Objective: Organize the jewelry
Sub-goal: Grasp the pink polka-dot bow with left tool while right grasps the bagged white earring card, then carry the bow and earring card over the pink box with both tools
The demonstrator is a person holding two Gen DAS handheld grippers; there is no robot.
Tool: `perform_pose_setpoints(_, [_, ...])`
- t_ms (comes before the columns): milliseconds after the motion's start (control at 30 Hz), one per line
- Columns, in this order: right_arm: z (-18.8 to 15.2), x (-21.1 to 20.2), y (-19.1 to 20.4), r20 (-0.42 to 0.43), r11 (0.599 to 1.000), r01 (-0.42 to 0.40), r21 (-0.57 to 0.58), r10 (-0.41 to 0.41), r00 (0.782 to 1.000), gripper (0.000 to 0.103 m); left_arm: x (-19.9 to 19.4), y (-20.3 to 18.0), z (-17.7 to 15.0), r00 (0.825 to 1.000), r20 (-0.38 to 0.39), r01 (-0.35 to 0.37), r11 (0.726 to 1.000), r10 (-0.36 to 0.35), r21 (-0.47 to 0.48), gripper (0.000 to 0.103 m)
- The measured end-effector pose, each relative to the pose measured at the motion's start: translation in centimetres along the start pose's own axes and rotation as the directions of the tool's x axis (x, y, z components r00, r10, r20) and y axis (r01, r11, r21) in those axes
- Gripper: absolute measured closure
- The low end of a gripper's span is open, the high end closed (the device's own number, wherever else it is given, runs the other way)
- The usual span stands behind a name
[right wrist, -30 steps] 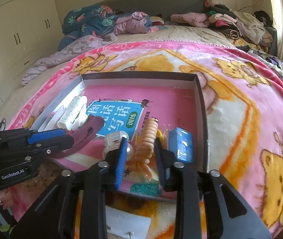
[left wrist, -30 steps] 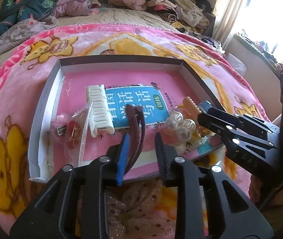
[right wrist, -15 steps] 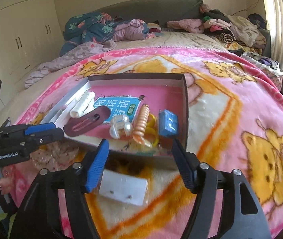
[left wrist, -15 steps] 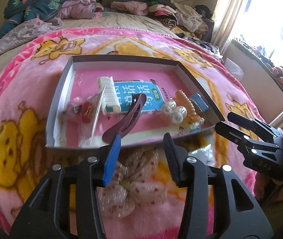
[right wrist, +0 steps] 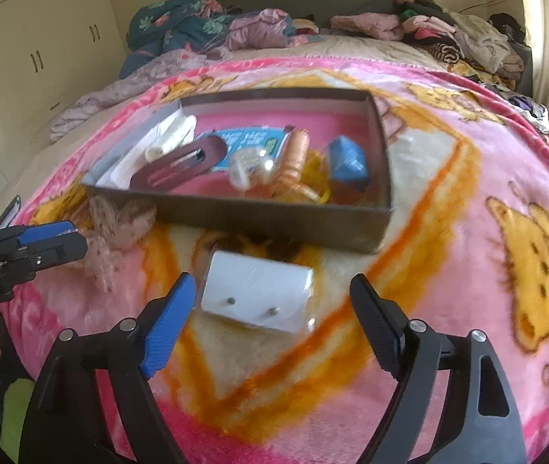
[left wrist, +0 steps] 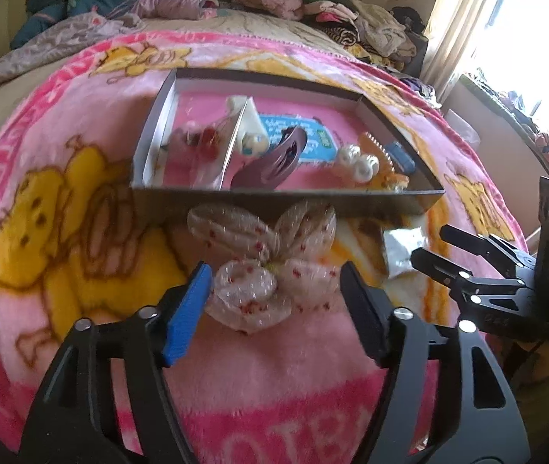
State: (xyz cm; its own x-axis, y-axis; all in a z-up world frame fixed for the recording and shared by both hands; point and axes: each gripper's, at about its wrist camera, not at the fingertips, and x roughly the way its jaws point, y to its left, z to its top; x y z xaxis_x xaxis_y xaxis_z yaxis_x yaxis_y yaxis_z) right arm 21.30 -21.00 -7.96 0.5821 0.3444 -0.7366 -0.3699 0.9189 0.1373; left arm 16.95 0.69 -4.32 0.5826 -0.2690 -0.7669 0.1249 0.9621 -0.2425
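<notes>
Both tongs sit outside the box now; a second ago each was over the box interior.

Left tongs [left wrist: 274,301]: jaws spread and opening, nothing pinched. A second ago they were nearly pressed together on the maroon hair clip [left wrist: 276,160]; that clip now lies free inside the grey box [left wrist: 286,202], tilted across the blue booklet [left wrist: 305,139]. The tongs frame the sheer dotted hair bow [left wrist: 270,266] on the pink blanket [left wrist: 42,208], just outside the box's near wall. The bow lies between the pads; the frame is blurred and no pad visibly presses it.

Right tongs [right wrist: 274,305]: jaws spread wide and opening, empty. Earlier they were narrow around the orange spiral hair tie [right wrist: 295,150], which now rests in the box beside the pearl-bead piece [right wrist: 253,162] and the small blue box [right wrist: 348,160]. Below the tongs lies a white earring card [right wrist: 257,295] with two studs, in a clear sleeve, on the blanket just in front of the box. It lies between the pads but apart from them.

Box contents otherwise unchanged: white claw clip [left wrist: 249,123] and red pieces at the left end, behind a white divider.

The box looks farther from both cameras than before. Left view is motion-blurred.
</notes>
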Motion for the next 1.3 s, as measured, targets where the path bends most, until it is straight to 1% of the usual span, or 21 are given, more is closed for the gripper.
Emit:
perform_pose_setpoints(67, [-0.3, 0.8, 0.6, -0.014, 1.0, -0.004, -0.006, 0.004, 1.0, 0.02, 0.2, 0.4, -0.5, 1.0, -0.012, 0.012, 1.0, -0.013, -0.016, 0.04])
perform_pose_setpoints(233, [-0.5, 2.4, 1.5, -0.025, 1.0, 0.006, -0.022, -0.007, 1.0, 0.02, 1.3, 1.5, -1.1, 0.999, -0.04, 0.014, 0.998, -0.017, -0.059, 0.04])
perform_pose_setpoints(367, [-0.4, 3.1, 1.5, -0.023, 0.999, 0.031, -0.029, -0.032, 0.999, 0.034, 2.2, 1.9, -1.2, 0.999, -0.046, 0.015, 0.996, -0.019, -0.085, 0.04])
perform_pose_setpoints(433, [-0.4, 3.0, 1.4, -0.02, 0.999, 0.03, -0.033, -0.031, 0.999, 0.036, 2.4, 1.8, -1.1, 0.999, -0.047, 0.01, 0.996, -0.014, -0.084, 0.042])
perform_pose_setpoints(467, [-0.5, 2.9, 1.2, -0.019, 0.999, 0.028, -0.032, -0.029, 0.999, 0.037, 2.5, 1.8, -1.0, 0.999, -0.046, 0.004, 0.997, -0.008, -0.082, 0.055])
perform_pose_setpoints(500, [-0.5, 2.8, 1.0, -0.017, 0.999, 0.025, -0.03, -0.026, 1.0, 0.037, 2.5, 1.7, -0.9, 0.999, -0.044, 0.0, 0.997, -0.004, -0.082, 0.072])
perform_pose_setpoints(533, [-0.6, 2.7, 0.8, -0.017, 0.999, 0.023, -0.027, -0.023, 1.0, 0.037, 2.5, 1.8, -0.9, 0.999, -0.043, 0.007, 0.996, -0.011, -0.086, 0.078])
perform_pose_setpoints(600, [-0.7, 2.4, 0.7, -0.016, 0.999, 0.022, -0.024, -0.022, 1.0, 0.037, 2.4, 1.7, -0.9, 0.999, -0.042, 0.008, 0.996, -0.011, -0.086, 0.086])
perform_pose_setpoints(700, [-0.8, 1.9, 0.5, -0.014, 1.0, 0.017, -0.021, -0.018, 1.0, 0.037, 1.8, 1.5, -1.0, 0.999, -0.034, 0.002, 0.998, -0.004, -0.067, 0.091])
perform_pose_setpoints(800, [-0.9, 1.3, 0.7, -0.01, 1.0, 0.009, -0.023, -0.009, 1.0, 0.037, 0.7, 1.4, -1.2, 1.0, -0.014, -0.001, 0.999, 0.001, -0.054, 0.092])
perform_pose_setpoints(1033, [-1.0, -0.5, 1.8, 0.01, 0.999, -0.019, -0.038, 0.019, 1.0, 0.037, -2.1, 1.7, -1.1, 0.999, 0.032, 0.01, 0.998, -0.009, -0.06, 0.092])
perform_pose_setpoints(1300, [0.3, -1.9, 2.8, 0.051, 0.998, -0.036, -0.059, 0.039, 0.998, 0.037, -4.0, 3.0, 0.5, 0.997, 0.073, -0.006, 0.996, 0.012, -0.084, 0.092])
